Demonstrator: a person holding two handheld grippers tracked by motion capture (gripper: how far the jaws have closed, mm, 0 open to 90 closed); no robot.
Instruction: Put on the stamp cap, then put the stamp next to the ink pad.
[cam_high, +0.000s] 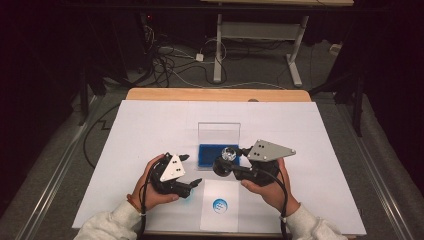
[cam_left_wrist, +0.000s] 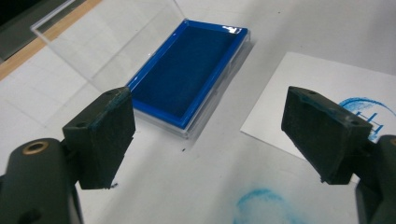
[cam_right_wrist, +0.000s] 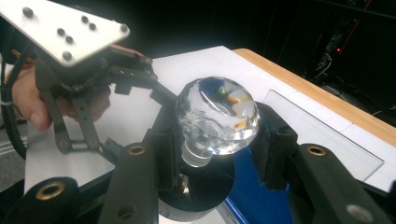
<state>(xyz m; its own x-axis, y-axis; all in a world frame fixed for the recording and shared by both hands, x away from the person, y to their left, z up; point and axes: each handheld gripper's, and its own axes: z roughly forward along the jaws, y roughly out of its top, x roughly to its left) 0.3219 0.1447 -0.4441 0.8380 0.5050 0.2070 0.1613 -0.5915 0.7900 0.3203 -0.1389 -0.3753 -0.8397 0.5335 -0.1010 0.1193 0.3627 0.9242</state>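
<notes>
My right gripper (cam_right_wrist: 219, 154) is clamped on the crystal-topped stamp (cam_right_wrist: 217, 116), centre frame in its own view, above the blue ink pad (cam_high: 218, 154) at the high view's middle. My left gripper (cam_left_wrist: 210, 135) stands wide apart, holding nothing; its view alone reveals a blue smudge (cam_left_wrist: 261, 205) at the bottom edge beside the stamped paper (cam_left_wrist: 327, 88).

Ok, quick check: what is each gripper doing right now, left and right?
Left gripper: open, nothing between its fingers.
Right gripper: shut on the crystal-topped stamp, held above the blue ink pad.
</notes>
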